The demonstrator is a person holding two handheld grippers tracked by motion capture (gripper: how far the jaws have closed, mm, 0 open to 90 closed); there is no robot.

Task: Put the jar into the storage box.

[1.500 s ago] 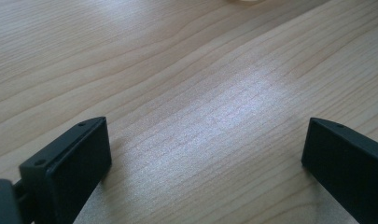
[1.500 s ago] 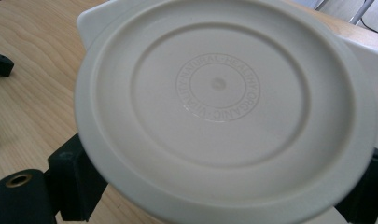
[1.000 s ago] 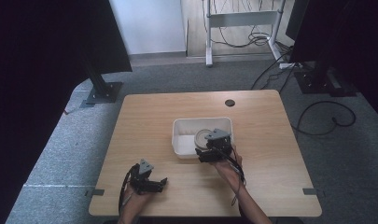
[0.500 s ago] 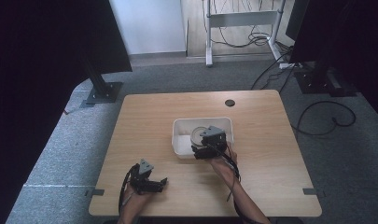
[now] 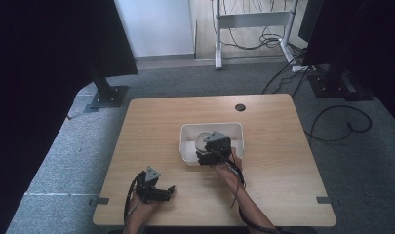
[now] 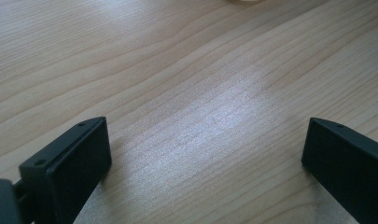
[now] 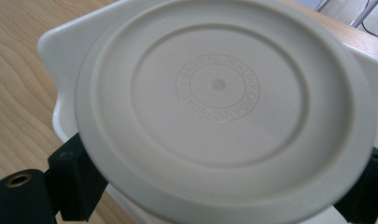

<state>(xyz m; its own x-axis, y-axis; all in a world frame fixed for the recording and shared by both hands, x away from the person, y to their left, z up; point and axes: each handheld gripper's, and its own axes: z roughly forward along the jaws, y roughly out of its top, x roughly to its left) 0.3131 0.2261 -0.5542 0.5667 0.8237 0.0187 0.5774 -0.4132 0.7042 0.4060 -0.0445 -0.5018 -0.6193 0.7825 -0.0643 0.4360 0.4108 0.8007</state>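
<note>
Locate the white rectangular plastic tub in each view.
High view: white rectangular plastic tub at table centre, the right gripper over its near edge.
Left gripper view: a pale sliver at the top edge, maybe it.
Right gripper view: tub rim behind the round cream lid.
Shared landmark: wooden table.

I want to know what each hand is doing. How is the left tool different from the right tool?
The left tool is open with nothing between its jaws; the right tool grips a round white lid. The left tool sits low over bare table; the right tool is at the white tub. Both have black jaws.
</note>
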